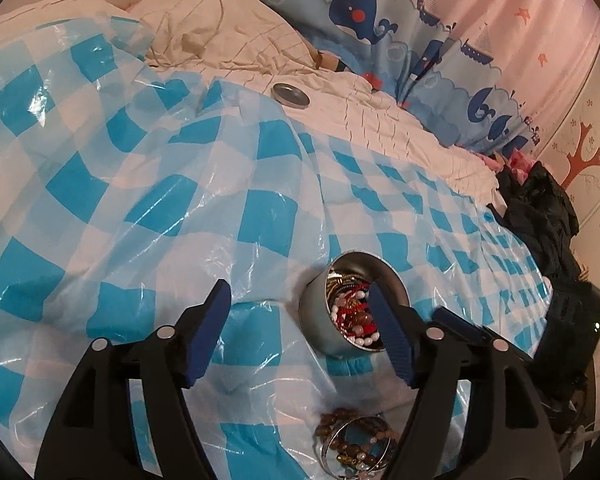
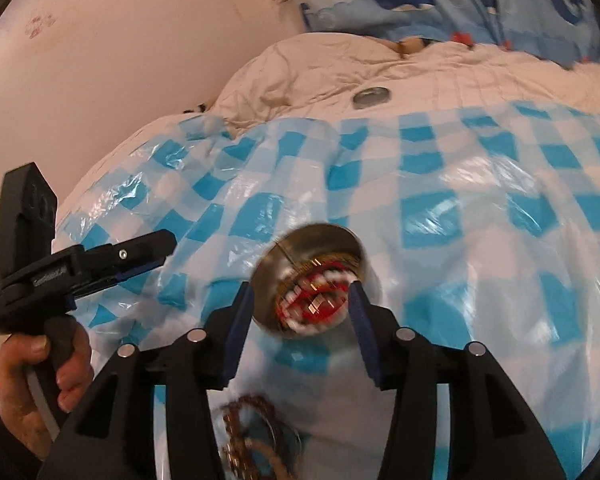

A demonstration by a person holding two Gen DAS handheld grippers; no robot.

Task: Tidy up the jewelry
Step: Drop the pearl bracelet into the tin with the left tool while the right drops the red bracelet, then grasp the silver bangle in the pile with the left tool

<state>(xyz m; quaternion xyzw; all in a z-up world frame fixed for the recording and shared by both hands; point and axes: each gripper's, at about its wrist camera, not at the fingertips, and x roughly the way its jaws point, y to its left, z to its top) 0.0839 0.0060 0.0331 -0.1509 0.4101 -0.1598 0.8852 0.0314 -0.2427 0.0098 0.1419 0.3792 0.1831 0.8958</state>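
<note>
On the blue-and-white checked plastic sheet (image 1: 148, 208) a round metal tin (image 1: 320, 316) is seen, filled with beads and bracelets. Loose bracelets (image 1: 356, 444) are piled on the sheet near the tin, closer to the cameras. The left gripper (image 1: 300, 304) is held wide open, empty, its right finger over the tin's rim. The right gripper (image 2: 300, 304) is likewise spread open, with the tin framed between its fingers. Broad uncovered sheet is seen leftward; the tin's lid (image 1: 291, 96) lies well apart on the cream bedding (image 1: 220, 32).
</note>
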